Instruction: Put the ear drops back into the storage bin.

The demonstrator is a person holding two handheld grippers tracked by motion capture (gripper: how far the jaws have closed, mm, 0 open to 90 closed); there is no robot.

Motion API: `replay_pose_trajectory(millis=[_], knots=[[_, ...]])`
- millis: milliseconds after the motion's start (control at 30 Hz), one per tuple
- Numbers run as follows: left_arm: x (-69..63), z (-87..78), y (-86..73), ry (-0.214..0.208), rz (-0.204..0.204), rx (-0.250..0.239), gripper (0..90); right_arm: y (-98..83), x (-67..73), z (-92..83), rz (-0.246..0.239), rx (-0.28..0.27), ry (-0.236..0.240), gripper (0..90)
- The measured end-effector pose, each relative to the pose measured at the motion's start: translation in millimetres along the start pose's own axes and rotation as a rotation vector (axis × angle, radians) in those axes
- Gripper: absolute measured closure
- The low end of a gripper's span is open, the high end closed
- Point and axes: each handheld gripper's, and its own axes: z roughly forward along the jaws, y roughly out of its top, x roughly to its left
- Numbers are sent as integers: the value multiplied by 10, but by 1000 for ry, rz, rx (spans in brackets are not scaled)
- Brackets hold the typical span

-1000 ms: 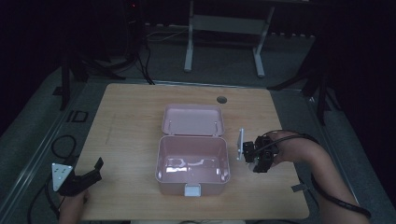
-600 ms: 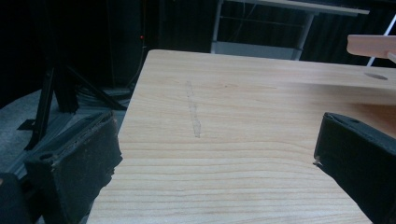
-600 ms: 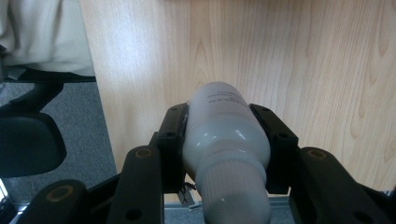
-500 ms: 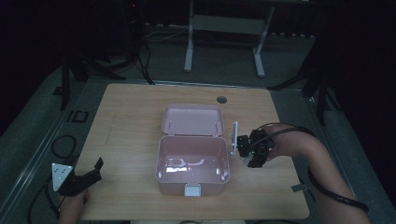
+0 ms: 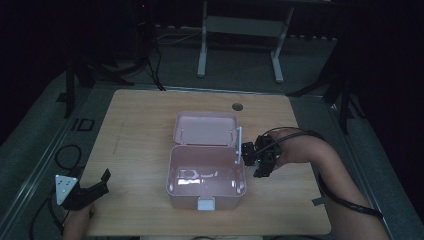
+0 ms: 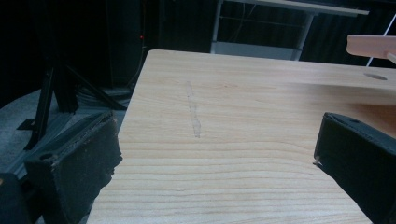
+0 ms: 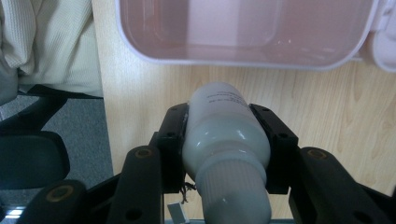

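A pink lunch box (image 5: 172, 172) stands open in the middle of the wooden table, its lid (image 5: 205, 129) lying flat behind it. My right gripper (image 5: 248, 154) hovers at the box's right rim, shut on a white bottle (image 5: 239, 145). In the right gripper view the bottle (image 7: 224, 135) sits gripped between the two jaws of my right gripper (image 7: 226, 121), ribbed cap toward the camera, base pointing at the box rim (image 7: 243, 63). My left gripper (image 5: 104, 183) rests at the table's front left corner. Its jaws stand wide open over bare wood in the left gripper view (image 6: 217, 154).
A round cable hole (image 5: 237, 106) sits near the table's far edge. Metal stand legs (image 5: 240, 30) rise behind the table. A person's cream garment (image 7: 46, 42) and a dark chair (image 7: 28, 158) lie past the table's near edge. A faint scratch (image 6: 194, 112) marks the wood.
My right gripper has carried the bottle left and slightly up, from beside the box to its right rim. The left gripper has stayed still.
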Motion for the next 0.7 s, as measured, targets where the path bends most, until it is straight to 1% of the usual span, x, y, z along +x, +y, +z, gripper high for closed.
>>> replay_pose_trajectory(millis=[67, 133, 233, 267, 467, 567, 700], knots=[[-1, 0, 0, 0, 1, 0, 5, 36, -6, -10, -8, -7, 0, 594], [0, 0, 0, -1, 1, 0, 4, 80, -11, -19, -19, -21, 11, 594], [-1, 0, 0, -1, 2, -1, 5, 152, -10, -24, -30, -24, 11, 594], [-1, 0, 0, -2, 2, -1, 5, 184, -13, -21, -41, -30, 11, 594], [-1, 0, 0, -3, 4, -1, 5, 337, -14, -15, -72, -26, 23, 594], [-2, 0, 0, -3, 4, 0, 5, 416, -2, -7, -91, -19, 20, 594], [-1, 1, 0, -3, 3, 1, 4, 501, 3, 13, -104, -23, 22, 594]])
